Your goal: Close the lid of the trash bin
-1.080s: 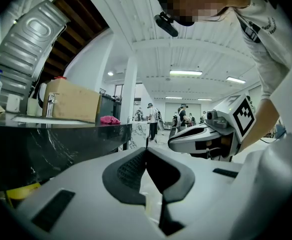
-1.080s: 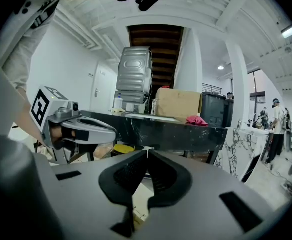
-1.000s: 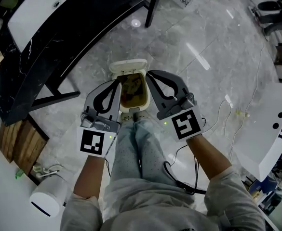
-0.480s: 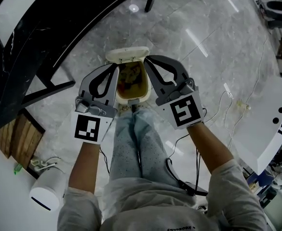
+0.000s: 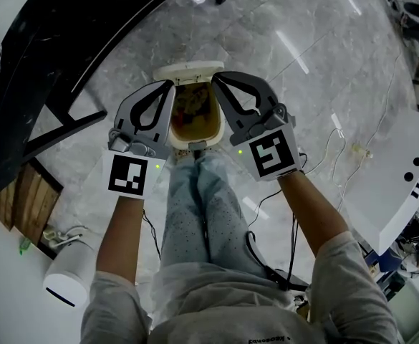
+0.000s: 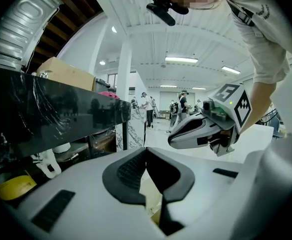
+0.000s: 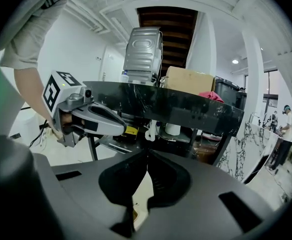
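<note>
A small cream trash bin (image 5: pixel 195 143) stands on the marble floor just past the person's feet, with rubbish in a yellowish bag inside. Its lid (image 5: pixel 188 70) stands open at the far side. My left gripper (image 5: pixel 169 85) hangs over the bin's left edge and is shut, with nothing in it. My right gripper (image 5: pixel 215 77) hangs over the right edge, also shut and empty. Both sets of tips lie near the raised lid; whether they touch it I cannot tell. In the left gripper view my jaws (image 6: pixel 146 151) meet, as they do in the right gripper view (image 7: pixel 146 156).
A black marble-topped table (image 5: pixel 51 63) with dark legs runs along the left and far side. A white cylinder (image 5: pixel 69 285) and a wooden panel (image 5: pixel 26 199) lie at the lower left. Cables (image 5: pixel 338 156) trail to a white table (image 5: pixel 410 185) at the right.
Both grippers have sunk towards the bin together, and their tips now reach up to the open lid. Both have stayed shut.
</note>
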`<state>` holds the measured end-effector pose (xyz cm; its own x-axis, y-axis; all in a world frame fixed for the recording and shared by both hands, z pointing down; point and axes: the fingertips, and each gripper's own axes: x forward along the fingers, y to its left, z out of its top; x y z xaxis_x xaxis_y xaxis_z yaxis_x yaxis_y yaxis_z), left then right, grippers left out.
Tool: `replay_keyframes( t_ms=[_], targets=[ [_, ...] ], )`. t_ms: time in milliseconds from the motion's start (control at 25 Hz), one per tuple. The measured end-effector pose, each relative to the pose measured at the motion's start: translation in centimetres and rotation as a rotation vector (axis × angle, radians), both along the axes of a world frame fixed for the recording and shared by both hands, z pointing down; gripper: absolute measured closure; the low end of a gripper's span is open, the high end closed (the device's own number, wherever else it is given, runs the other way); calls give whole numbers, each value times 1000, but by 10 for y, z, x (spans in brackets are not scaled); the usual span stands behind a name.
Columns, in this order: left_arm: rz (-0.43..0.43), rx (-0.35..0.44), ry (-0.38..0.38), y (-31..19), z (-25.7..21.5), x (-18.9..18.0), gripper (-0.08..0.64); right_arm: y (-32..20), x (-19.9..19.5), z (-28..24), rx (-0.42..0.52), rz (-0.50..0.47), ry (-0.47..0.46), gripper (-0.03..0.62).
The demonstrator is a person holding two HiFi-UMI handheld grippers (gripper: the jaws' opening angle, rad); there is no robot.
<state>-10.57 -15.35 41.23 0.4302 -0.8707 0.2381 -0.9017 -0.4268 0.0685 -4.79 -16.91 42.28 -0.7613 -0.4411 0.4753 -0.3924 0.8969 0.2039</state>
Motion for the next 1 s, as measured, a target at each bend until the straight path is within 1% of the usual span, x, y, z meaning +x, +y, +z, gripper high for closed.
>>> replay_keyframes(
  t_ms=[320,480,640,720,840,1000],
  targets=[
    [39,-25,-50,-14,24,-7,540,-7,-3,28,-27,-14,52,561],
    [67,-40,-89,-19,33,-10,540,-14,-3,35,-30,-23,81,560],
    [93,-85,-121,-25,49,-16,540,-21,-2,52,-63,-34,128,560],
    [121,-126,-125,-26,60,-17,538,-22,-3,61,-70,-51,152,560],
    [151,-185,-126,-26,73,-20,538,-23,-6,69,-92,-72,160,558],
    [193,-228,-180,-27,80,-22,538,-25,-6,77,-98,-86,182,558]
  ],
)
